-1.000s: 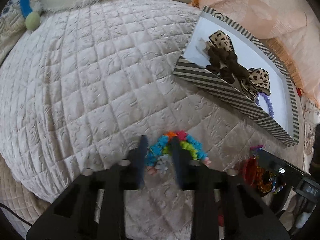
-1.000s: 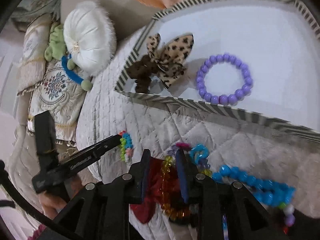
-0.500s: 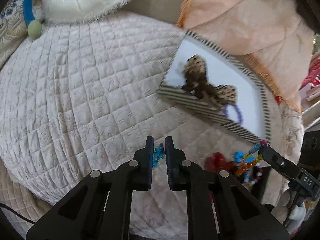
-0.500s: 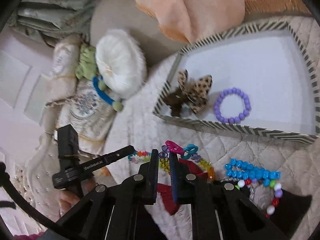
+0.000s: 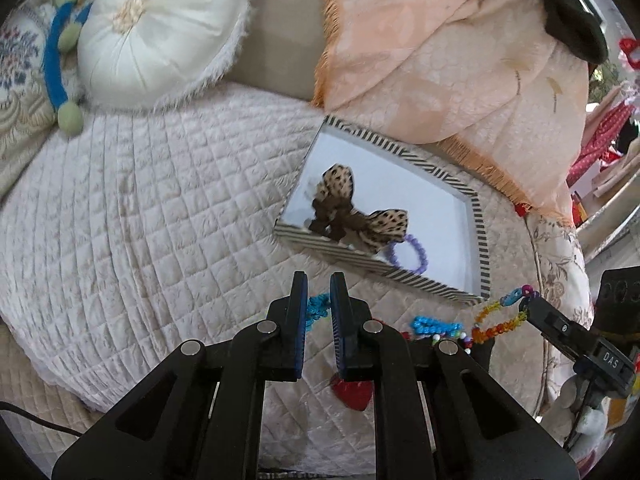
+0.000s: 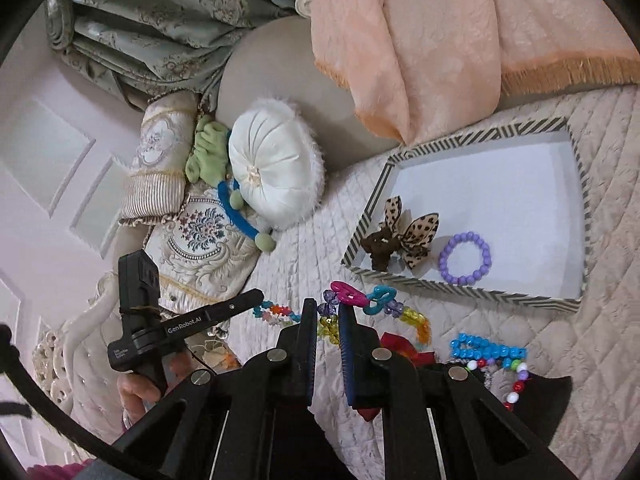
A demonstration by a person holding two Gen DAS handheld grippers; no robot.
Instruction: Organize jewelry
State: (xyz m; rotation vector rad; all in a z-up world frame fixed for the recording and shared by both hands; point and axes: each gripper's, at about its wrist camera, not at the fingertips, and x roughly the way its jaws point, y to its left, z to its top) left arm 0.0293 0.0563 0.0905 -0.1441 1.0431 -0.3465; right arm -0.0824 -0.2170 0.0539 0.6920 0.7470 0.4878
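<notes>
left claw (image 5: 319, 294) clamps flower bracelet (image 5: 317, 307); right claw (image 6: 327, 312) clamps bead chain (image 6: 404, 316).

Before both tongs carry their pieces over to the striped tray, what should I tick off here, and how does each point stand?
1. Left tongs shut on the multicolour flower bracelet: ok.
2. Right tongs shut on the translucent bead chain: ok.
3. Striped tray has bare floor free: ok.
4. Leopard bow and purple bead bracelet lie inside the tray: ok.
5. Chain hangs free of the pile: cannot tell.
</notes>
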